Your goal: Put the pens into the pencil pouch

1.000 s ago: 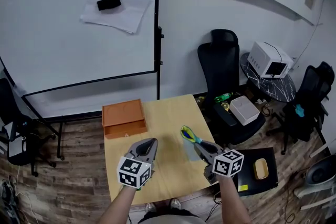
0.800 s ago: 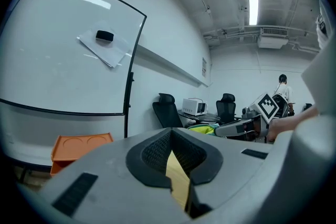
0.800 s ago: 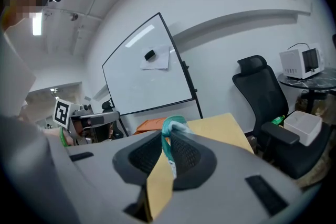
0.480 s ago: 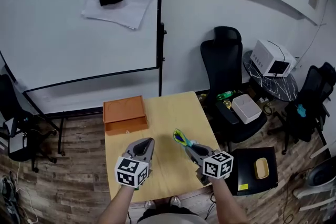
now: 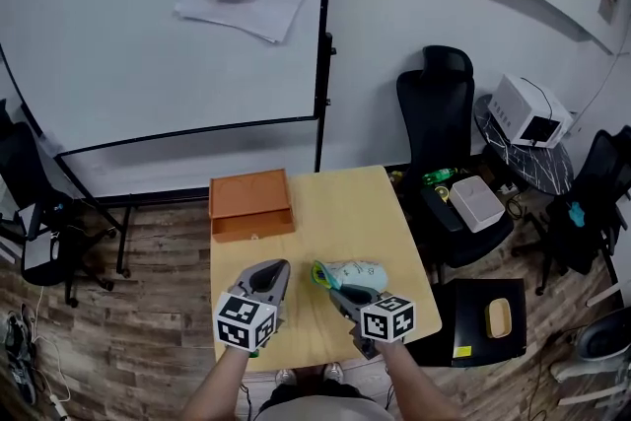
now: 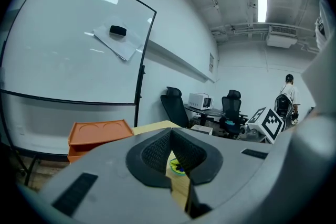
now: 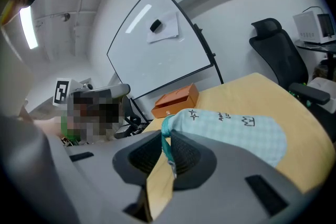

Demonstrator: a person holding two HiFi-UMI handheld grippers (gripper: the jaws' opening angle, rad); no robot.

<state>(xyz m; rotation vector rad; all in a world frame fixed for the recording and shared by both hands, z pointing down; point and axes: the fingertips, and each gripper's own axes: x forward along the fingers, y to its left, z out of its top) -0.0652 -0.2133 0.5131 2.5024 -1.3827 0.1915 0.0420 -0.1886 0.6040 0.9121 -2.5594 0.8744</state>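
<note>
On the near half of the wooden table [image 5: 350,207], the pencil pouch [image 5: 360,271] lies flat, pale blue check with a teal rim. My right gripper [image 7: 167,148] has its jaws closed on that teal rim [image 7: 165,134] at the end of the pouch nearest me. The left gripper [image 6: 171,159] hangs just beside it with jaws pressed together and nothing between them.

My main worry is the pinch. It is only a thin strip of fabric, so a pull or lift could let it slide out, or drag the whole pouch toward the table's front edge. A second risk is that one gripper holding one side of the rim will not keep the mouth open, and a pen pushed in would then buckle the cloth instead of entering. I also see no pens in any view, so the left gripper has nothing to go for yet.

As for containers, I cannot see inside the pouch. The orange box [image 5: 249,204] at the far left corner shows two round recesses on top, both bare. Its drawer front is shut, so I cannot tell what it holds.
</note>
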